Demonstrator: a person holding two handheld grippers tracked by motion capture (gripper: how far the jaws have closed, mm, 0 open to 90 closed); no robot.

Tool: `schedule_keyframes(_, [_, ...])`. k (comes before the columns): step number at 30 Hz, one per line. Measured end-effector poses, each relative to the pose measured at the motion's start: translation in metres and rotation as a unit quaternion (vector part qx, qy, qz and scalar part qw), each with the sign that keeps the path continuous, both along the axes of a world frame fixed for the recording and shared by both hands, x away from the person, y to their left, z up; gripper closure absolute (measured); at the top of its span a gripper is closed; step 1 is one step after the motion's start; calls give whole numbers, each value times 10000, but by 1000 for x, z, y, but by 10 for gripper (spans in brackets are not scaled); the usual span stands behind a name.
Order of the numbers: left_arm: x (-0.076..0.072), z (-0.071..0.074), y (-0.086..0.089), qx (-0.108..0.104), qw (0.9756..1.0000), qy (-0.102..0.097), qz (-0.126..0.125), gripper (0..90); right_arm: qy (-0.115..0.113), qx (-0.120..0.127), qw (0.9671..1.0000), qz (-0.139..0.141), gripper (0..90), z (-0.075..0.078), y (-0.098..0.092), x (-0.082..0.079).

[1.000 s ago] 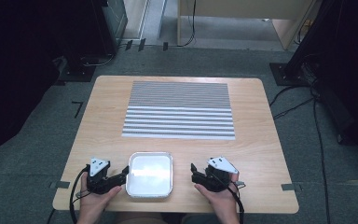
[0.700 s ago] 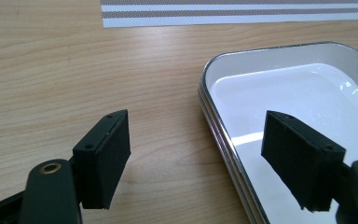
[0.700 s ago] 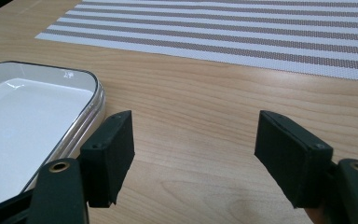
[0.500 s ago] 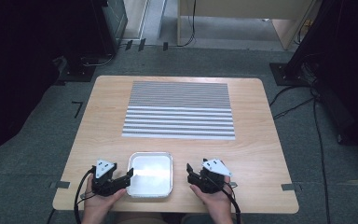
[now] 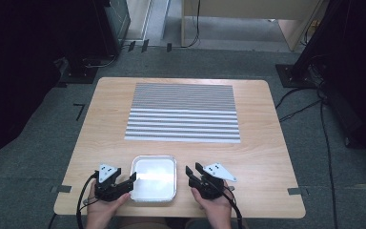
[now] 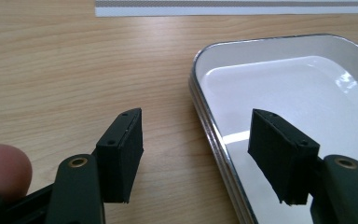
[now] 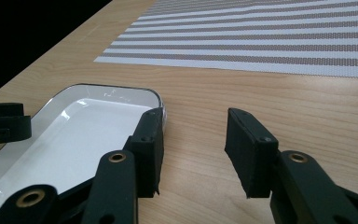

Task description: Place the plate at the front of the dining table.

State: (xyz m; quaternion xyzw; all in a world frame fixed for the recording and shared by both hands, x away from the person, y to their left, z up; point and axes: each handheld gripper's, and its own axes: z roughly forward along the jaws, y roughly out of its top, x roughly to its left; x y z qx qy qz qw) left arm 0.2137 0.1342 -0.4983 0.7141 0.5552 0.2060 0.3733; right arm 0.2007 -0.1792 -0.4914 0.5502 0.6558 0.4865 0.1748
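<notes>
Two grippers flank white tray [image 5: 153, 194]; no legible writing, seemingly.

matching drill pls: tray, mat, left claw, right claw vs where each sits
1 tray
2 striped mat
3 left claw
4 right claw

a far half of the table
b astride the tray's left rim, one jaw over the tray, one over wood
c near edge, between the two claws
d at the tray's right rim, jaws apart

Pairs: 1-c, 2-a, 3-b, 4-d
</notes>
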Motion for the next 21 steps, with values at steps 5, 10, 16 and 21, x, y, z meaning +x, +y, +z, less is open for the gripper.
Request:
schedule_keyframes(5, [-2, 2, 0, 9, 9997, -118, 202, 408, 228, 273, 9993, 126, 618, -2, 11, -1])
schedule_keyframes(10, [-2, 2, 0, -158, 9998, -86, 14, 446, 630, 613, 9960, 141, 674, -7, 19, 2])
schedule_keyframes(16, [-3, 1, -1, -215, 9997, -22, -120, 564, 704, 1074, 9915, 228, 764, -12, 25, 4])
schedule_keyframes(21, [-3, 1, 1, -278, 9996, 7, -105, 645, 753, 1319, 9883, 105, 793, -13, 29, 5])
